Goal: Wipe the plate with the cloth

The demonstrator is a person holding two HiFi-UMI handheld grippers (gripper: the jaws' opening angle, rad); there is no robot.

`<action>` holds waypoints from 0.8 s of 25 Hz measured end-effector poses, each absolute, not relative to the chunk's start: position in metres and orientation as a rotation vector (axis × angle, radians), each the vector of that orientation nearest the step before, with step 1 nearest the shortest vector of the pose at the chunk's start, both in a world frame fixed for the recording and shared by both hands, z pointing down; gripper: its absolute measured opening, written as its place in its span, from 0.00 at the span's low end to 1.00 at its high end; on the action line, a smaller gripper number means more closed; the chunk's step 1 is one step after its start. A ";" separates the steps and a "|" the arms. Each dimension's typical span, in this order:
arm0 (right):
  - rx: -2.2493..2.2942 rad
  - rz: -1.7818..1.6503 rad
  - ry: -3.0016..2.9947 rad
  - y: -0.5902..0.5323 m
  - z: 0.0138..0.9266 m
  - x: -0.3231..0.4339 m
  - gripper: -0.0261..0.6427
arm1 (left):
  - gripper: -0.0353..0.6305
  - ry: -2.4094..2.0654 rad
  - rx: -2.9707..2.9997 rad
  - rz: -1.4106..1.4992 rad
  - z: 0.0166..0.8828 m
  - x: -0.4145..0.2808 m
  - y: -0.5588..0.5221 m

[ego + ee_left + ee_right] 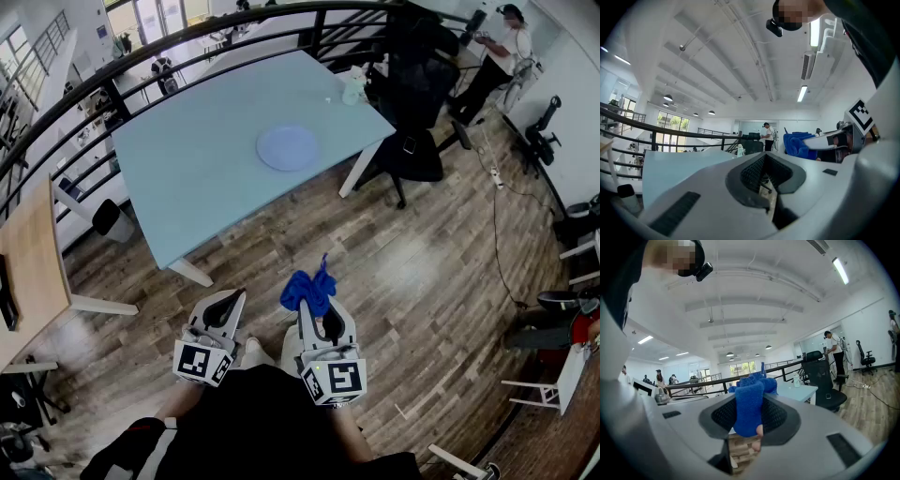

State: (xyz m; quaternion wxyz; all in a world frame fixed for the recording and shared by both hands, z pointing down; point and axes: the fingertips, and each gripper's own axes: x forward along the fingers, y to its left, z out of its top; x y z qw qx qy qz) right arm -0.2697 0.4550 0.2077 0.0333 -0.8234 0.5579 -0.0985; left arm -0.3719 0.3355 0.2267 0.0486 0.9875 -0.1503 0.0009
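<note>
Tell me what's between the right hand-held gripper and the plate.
Head view: from the right hand-held gripper, shut on the cloth, only wood floor, then bare tabletop up to the plate.

No words, numbers, labels or brand names can be read anywhere here.

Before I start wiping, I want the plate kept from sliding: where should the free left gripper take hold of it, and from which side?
Take the plate by its rim. It lies flat on the table, so only the thin edge offers a bite. Probably come from its left side with the left gripper, now shut, leaving the top free for the cloth in the right gripper.
</note>
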 end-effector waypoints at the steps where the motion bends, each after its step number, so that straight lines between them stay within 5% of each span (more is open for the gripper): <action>1: -2.535 -0.296 1.724 0.457 0.203 -0.277 0.21 | 0.05 -0.455 3.006 0.008 0.228 -0.378 0.338; 20: -2.458 -0.269 1.764 0.511 0.187 -0.295 0.21 | 0.05 -0.465 3.028 -0.005 0.215 -0.386 0.399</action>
